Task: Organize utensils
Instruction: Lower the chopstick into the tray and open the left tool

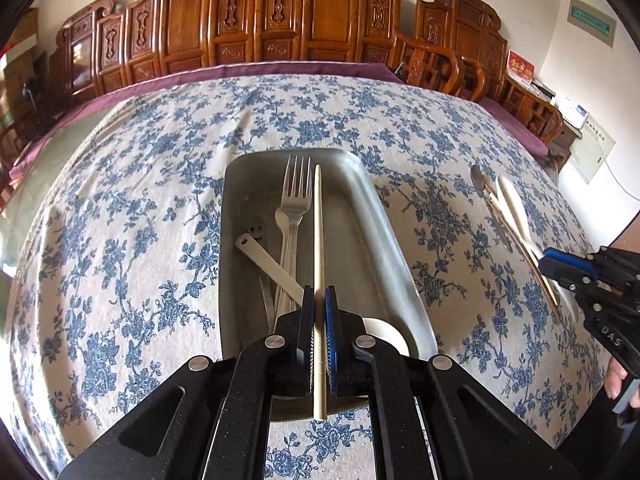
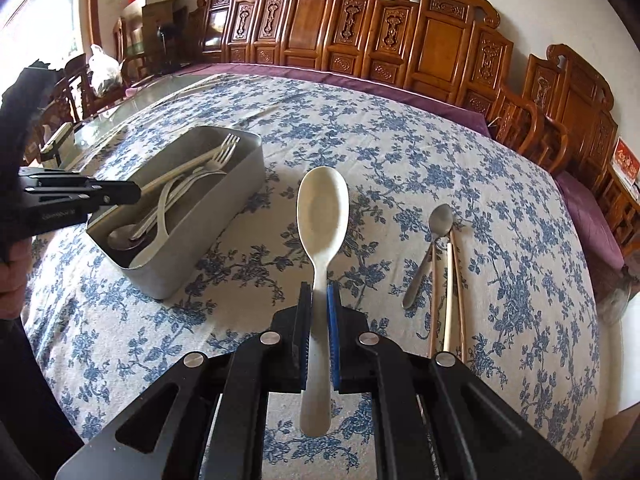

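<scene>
Metal bin [image 1: 384, 216] kept central as collection point. Chopstick [image 1: 318, 240] clamped lengthwise by left gripper [image 1: 319, 300] over bin for drop. Spoon [image 2: 322, 216] pinched by handle in right gripper [image 2: 319, 300] above cloth [image 2: 500, 220], clear of pile.

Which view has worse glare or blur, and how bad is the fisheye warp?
Left wrist view: mostly sharp, strong barrel warp bows the table edge, the tin tray rim shows a soft smear, chopstick in the left gripper crisp. Right wrist view: window at upper left blown out, same warp, cream spoon in the right gripper sharp, soft shadows on the tablecloth.
</scene>
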